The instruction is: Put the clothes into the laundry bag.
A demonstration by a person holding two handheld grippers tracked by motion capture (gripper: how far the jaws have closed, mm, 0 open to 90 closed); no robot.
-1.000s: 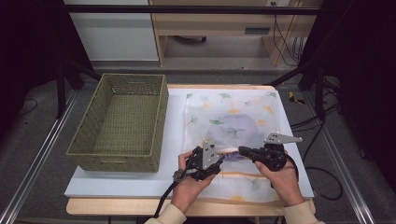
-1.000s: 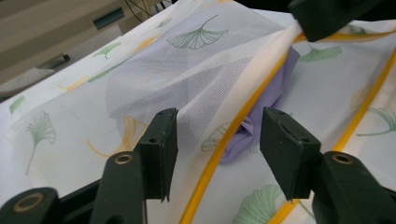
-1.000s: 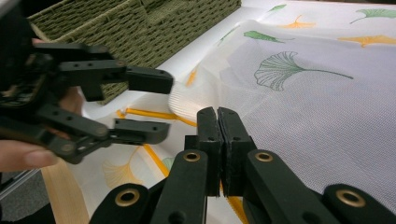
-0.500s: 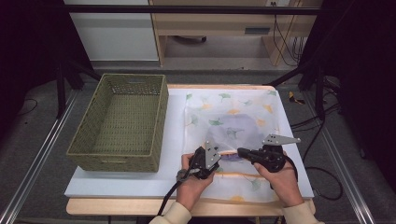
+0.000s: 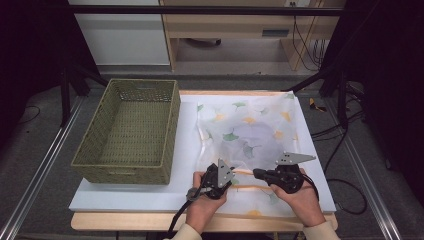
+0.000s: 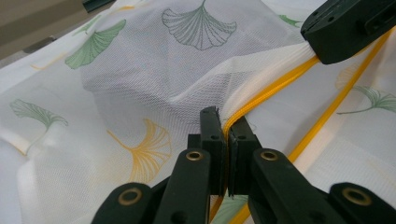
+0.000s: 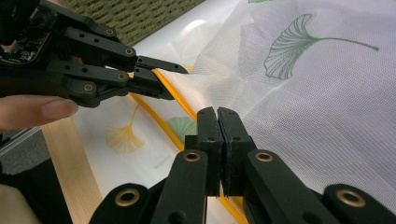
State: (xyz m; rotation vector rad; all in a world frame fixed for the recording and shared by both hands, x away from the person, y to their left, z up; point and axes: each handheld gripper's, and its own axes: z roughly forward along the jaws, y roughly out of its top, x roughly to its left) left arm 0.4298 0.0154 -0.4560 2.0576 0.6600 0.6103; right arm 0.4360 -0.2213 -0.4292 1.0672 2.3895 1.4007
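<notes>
Left tongs [image 6: 227, 135] just closed onto mesh bag [image 6: 187, 70].

This looks like a lab or recording room: a pale wooden desk [image 5: 150, 221] stands inside black metal framing [image 5: 210, 10], loose black cables [image 5: 345, 135] trail over the grey floor [image 5: 45, 165], and plain light wooden cabinets [image 5: 235, 30] line the back wall.

Bright even light on the table, dark surroundings, sharp close-ups.

mesh bag [image 5: 250, 135]: white, green/yellow ginkgo print, yellow trim | basket [image 5: 131, 131]: olive
</notes>
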